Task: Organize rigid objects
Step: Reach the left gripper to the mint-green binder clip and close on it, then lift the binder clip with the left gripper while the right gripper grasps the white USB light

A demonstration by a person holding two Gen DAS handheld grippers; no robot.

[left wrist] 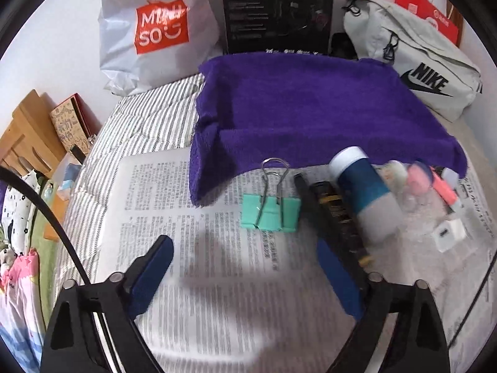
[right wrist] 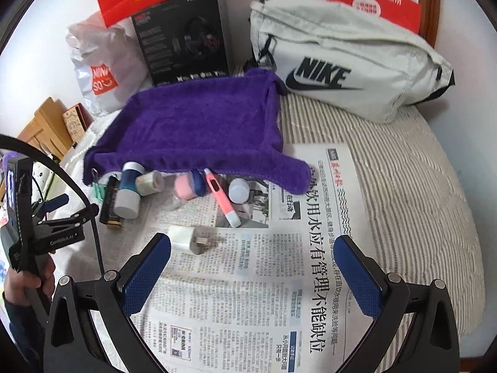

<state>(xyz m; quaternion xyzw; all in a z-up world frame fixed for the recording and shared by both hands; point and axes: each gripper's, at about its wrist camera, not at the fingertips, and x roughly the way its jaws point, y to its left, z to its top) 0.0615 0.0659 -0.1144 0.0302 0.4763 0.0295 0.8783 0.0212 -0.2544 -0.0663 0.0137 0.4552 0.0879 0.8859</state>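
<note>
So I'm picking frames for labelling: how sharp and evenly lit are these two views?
Left wrist view: motion blur smears the newspaper print and the blue bottle, and a soft shadow darkens the paper between the open left claw fingers. Right wrist view: headlines read crisply, lighting is even, and the fisheye bends the edges.

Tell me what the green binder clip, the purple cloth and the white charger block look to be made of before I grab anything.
Binder clip: looks like painted sheet metal, glossy mint body with bare silvery wire handles. Purple cloth: soft, matte terry or microfibre by its fuzzy nap and limp folds. Charger block: smooth white hard plastic, probably, with what look like metal prongs at one end.
</note>
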